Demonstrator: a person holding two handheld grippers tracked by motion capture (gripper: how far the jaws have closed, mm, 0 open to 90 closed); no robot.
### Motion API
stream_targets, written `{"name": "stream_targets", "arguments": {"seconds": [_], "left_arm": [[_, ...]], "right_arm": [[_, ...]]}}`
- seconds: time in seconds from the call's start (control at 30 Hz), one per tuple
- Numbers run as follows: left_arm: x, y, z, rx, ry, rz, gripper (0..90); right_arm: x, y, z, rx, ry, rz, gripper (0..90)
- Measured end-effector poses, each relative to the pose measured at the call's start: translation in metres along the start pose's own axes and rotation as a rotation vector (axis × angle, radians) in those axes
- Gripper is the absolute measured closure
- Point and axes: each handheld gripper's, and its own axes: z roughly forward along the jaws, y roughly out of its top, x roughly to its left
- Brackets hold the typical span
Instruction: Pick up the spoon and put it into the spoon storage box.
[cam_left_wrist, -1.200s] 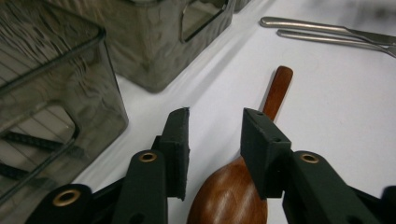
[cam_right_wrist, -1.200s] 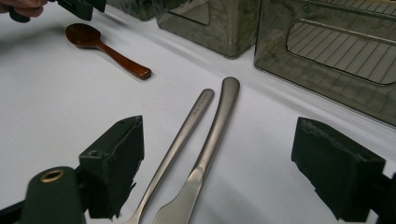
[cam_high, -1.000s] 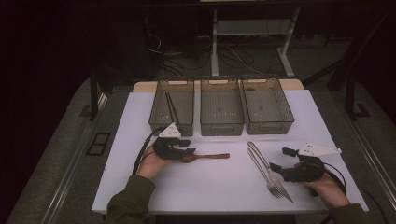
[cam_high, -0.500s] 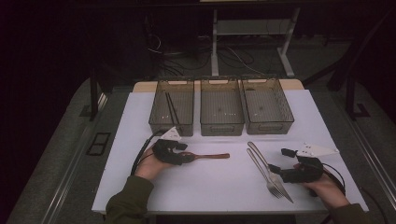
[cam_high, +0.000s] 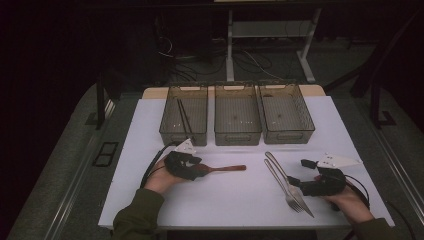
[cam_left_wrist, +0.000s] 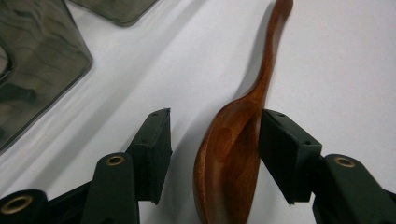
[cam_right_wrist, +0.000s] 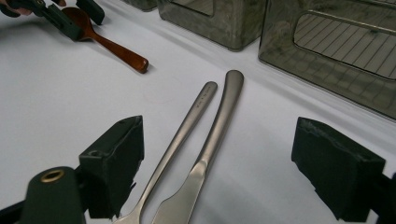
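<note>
A brown wooden spoon (cam_high: 225, 168) (cam_left_wrist: 233, 144) (cam_right_wrist: 109, 44) lies on the white table, handle pointing right. My left gripper (cam_high: 197, 167) (cam_left_wrist: 217, 126) straddles its bowl. Its jaws have just been opening: the left pad (cam_left_wrist: 154, 149) stands clear of the spoon and the right pad (cam_left_wrist: 285, 154) sits against the bowl's edge. A steel fork (cam_high: 280, 182) (cam_right_wrist: 187, 123) and knife (cam_high: 287, 175) (cam_right_wrist: 224, 102) lie side by side at the right. My right gripper (cam_high: 298, 172) (cam_right_wrist: 219, 135) is open wide over their lower ends, with the pads (cam_right_wrist: 116, 158) apart from both.
Three smoky clear bins stand in a row at the back: the left bin (cam_high: 170, 135) holds dark chopsticks (cam_high: 184, 119), beside the middle bin (cam_high: 237, 136) and right bin (cam_high: 287, 136). The white table (cam_high: 225, 210) ends close in front of the forearms.
</note>
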Motion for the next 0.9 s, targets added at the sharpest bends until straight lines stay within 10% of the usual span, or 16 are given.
{"name": "stream_targets", "arguments": {"seconds": [0.73, 0.9], "left_arm": [[-0.01, 0.001, -0.004, 0.04, 0.005, 0.118, 55.7], [-0.013, 0.003, -0.008, 0.031, 0.022, 0.139, 70.7]], "right_arm": [[0.001, 0.0, 0.001, 0.015, -0.007, -0.012, 16.4], [0.001, 0.0, 0.001, 0.015, -0.008, -0.011, 16.4]]}}
